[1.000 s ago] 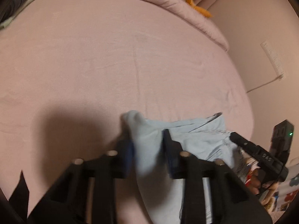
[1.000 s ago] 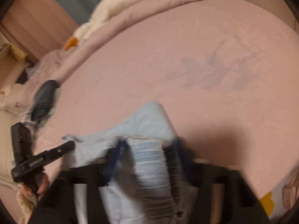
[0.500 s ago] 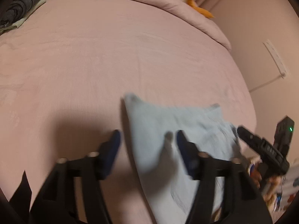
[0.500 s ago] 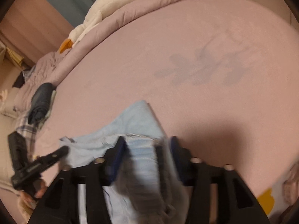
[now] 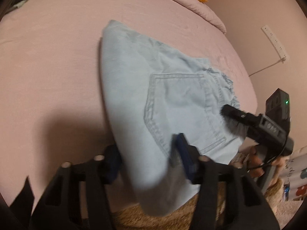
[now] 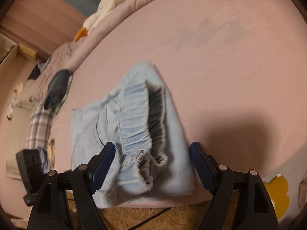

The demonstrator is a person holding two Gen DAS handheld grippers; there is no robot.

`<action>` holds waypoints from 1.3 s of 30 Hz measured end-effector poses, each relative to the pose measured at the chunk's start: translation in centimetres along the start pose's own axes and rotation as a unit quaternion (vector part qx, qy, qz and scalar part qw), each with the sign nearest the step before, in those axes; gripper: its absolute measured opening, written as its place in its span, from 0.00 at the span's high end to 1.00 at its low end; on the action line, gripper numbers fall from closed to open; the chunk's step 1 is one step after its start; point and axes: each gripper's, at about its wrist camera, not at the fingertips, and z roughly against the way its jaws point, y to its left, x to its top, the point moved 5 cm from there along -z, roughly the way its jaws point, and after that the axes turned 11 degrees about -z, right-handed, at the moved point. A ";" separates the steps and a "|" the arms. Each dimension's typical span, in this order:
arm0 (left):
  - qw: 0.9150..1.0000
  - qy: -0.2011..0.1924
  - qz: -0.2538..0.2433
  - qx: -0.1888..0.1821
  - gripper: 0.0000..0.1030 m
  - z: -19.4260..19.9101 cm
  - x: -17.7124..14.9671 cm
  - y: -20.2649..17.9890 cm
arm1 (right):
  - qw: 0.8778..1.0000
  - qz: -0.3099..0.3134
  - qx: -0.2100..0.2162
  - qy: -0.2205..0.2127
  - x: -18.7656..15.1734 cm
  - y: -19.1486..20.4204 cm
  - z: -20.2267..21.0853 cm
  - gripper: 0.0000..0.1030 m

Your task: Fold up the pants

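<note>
Pink bedding covers the wide bed point(image 5: 57, 57), with a quilted pink duvet point(image 5: 191, 5) bunched along its far edge and a white plush with orange parts point(image 6: 99, 13) lying on that duvet. On the bed's left side, seen from the right wrist camera, a dark folded garment point(image 6: 56, 88) sits above a plaid cloth point(image 6: 39, 126). A white power strip point(image 5: 275, 42) is fixed to the wall on the right of the left wrist view.

Near the front edge of the bed lie the pants point(image 5: 153, 99), light blue denim, folded into a compact stack whose near end hangs a little over the mattress edge. In the left wrist view a stitched back pocket point(image 5: 182, 111) faces up and a frayed hem shows toward the right. In the right wrist view the gathered elastic waistband point(image 6: 138, 122) lies on top, gaping so that its dark inside shows.

The left gripper point(image 5: 147, 159) has its blue-padded fingers spread apart, one on either side of the near left part of the pants; it grasps nothing, though whether the pads brush the cloth is unclear through the blur. The right gripper point(image 6: 151, 163) is likewise released, its fingers wide on both sides of the waistband end, with the cloth lying loose between them.
</note>
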 end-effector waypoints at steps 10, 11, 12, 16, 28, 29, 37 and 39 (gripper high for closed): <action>1.000 -0.020 -0.003 0.021 0.81 2.8 1.0 0.2 | 0.996 0.063 -0.038 -0.041 -1.2 4.4 1.6 0.59; 0.999 -0.030 -0.008 0.029 0.81 3.9 1.3 0.4 | 0.996 0.070 -0.035 -0.041 -1.4 5.1 1.9 0.59; 0.999 -0.036 -0.011 0.033 0.81 4.5 1.5 0.4 | 0.996 0.075 -0.032 -0.043 -1.5 5.5 2.2 0.60; 0.997 -0.060 -0.019 0.044 0.81 7.6 2.4 1.6 | 0.994 0.097 -0.017 -0.054 -1.4 8.4 2.8 0.60; 0.980 -0.115 -0.042 0.155 0.80 10.2 7.3 8.5 | 0.979 0.180 -0.020 -0.092 1.5 17.0 -1.7 0.60; 0.980 -0.114 -0.040 0.160 0.80 10.1 7.4 9.1 | 0.979 0.180 -0.020 -0.091 1.7 17.4 -2.3 0.60; 0.983 -0.054 -0.027 0.175 0.79 5.5 8.2 13.8 | 0.987 0.147 -0.052 -0.046 2.9 16.4 -8.2 0.60; 0.984 -0.042 -0.018 0.172 0.78 4.5 7.7 14.6 | 0.987 0.140 -0.066 -0.034 2.7 15.5 -9.4 0.60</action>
